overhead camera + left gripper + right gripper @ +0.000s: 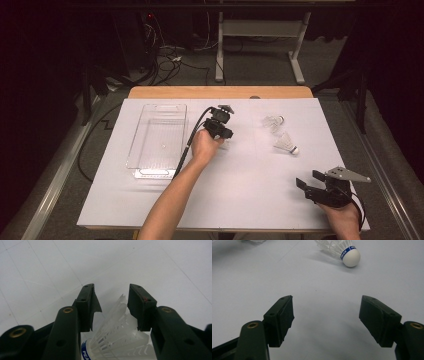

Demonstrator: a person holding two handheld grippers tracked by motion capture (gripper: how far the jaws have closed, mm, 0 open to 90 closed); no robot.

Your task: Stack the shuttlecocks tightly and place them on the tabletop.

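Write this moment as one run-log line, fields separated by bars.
left claw: open around shuttlecock | right claw: open, nothing inside | two shuttlecocks on table | clear tray at left

Clear plastic tray point(150, 131) left, white sheet point(240, 185), wooden table point(220, 92)

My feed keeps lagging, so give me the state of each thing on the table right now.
left gripper: jaws apart, no clamp visible.
shuttlecock between its jaws: lying on the sheet, feathers between the pads.
right gripper: open wide, holding nothing.
two other shuttlecocks: lying on their sides, untouched.
clear tray: upright, no shuttlecock inside.
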